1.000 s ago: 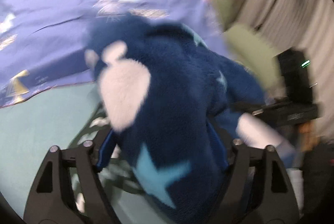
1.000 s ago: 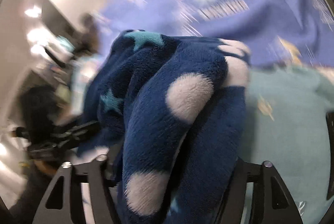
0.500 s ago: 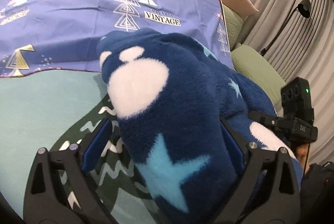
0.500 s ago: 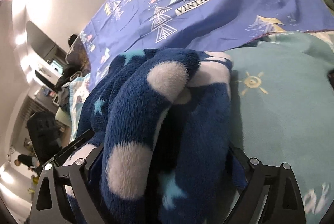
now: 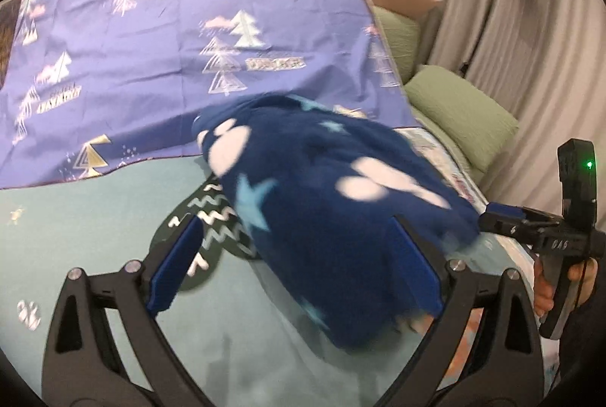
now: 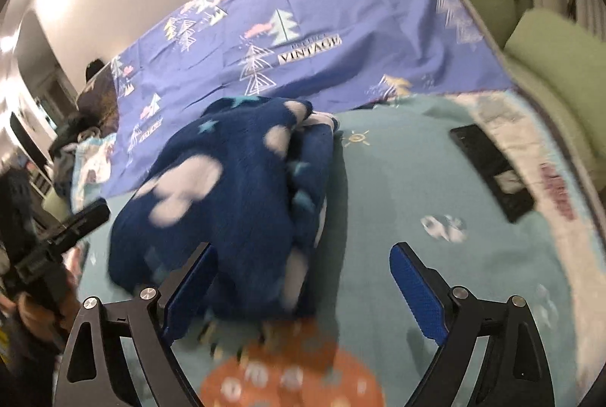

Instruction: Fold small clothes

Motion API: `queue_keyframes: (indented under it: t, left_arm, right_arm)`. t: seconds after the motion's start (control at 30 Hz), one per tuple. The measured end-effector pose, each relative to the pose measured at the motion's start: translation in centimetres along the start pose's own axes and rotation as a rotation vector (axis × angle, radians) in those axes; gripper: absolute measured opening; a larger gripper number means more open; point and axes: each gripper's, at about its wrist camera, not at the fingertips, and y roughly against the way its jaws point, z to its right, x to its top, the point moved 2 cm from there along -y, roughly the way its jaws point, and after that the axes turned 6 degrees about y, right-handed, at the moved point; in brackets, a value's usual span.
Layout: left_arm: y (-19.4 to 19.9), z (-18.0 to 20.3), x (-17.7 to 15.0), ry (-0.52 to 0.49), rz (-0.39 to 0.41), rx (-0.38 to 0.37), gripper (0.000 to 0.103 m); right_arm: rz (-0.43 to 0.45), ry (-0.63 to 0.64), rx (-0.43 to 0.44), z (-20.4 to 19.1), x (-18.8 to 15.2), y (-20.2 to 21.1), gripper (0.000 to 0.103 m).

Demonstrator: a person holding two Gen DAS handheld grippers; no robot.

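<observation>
1. Left wrist view shows the left gripper (image 5: pixel 295 266) with its jaws wide apart. The fluffy blue garment (image 5: pixel 333 202) lies between them, but they do not squeeze it.
2. Right wrist view shows the right gripper (image 6: pixel 303 289) with its jaws wide apart too. The garment (image 6: pixel 235 202) sits by the left jaw, and the space near the right jaw is bare.
3. The garment is dark blue with white blobs and light blue stars. It lies bunched and doubled over on the teal blanket (image 6: pixel 397 210), just in front of the purple sheet (image 5: pixel 159 58) with the trees on it.
4. A black flat thing (image 6: pixel 488 168) lies on the blanket, well apart from the garment.
5. I think the garment has just been put down after one fold. Neither gripper holds it now.
6. The pile looks lumpy, so the fold is not neat yet.
7. Next, I think the grippers need to find an edge, pinch it, and fold it over again or press it flat. The thick fluff may slip or spring open, so the pinch must be firm.
</observation>
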Motion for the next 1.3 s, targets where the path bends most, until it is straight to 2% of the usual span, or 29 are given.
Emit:
queue_keyframes:
  t: [0.13, 0.27, 0.43, 0.6, 0.87, 1.17, 1.3]
  left_arm:
    - [5.0, 2.8, -1.2, -0.023, 0.048, -0.019, 0.097]
    - [10.2, 5.5, -2.5, -0.066, 0.098, 0.003, 0.097]
    - [15.2, 7.9, -4.8, -0.110, 0.125, 0.000, 0.098]
    - [19.9, 9.4, -7.7, -0.123, 0.164, 0.037, 0.101]
    - [25.3, 9.3, -12.8, -0.102, 0.225, 0.155, 0.102]
    - [27.0, 7.5, -15.9, -0.067, 0.190, 0.179, 0.102]
    - [27.3, 7.7, -16.5, -0.077, 0.178, 0.155, 0.102]
  right_arm:
    - [0.080, 0.060, -0.081, -3.4, -2.4, 5.6, 0.094]
    - [0.142, 0.064, -0.137, -6.1, -4.6, 10.8, 0.094]
    - [0.210, 0.033, -0.082, -8.6, -7.3, 16.9, 0.094]
    - [0.255, 0.057, -0.151, -11.7, -10.1, 21.6, 0.094]
    - [0.252, 0.031, -0.250, -14.7, -15.1, 24.3, 0.094]
    - [0.241, 0.044, -0.323, -17.3, -17.6, 24.8, 0.095]
    - [0.254, 0.079, -0.354, -18.5, -18.4, 25.2, 0.095]
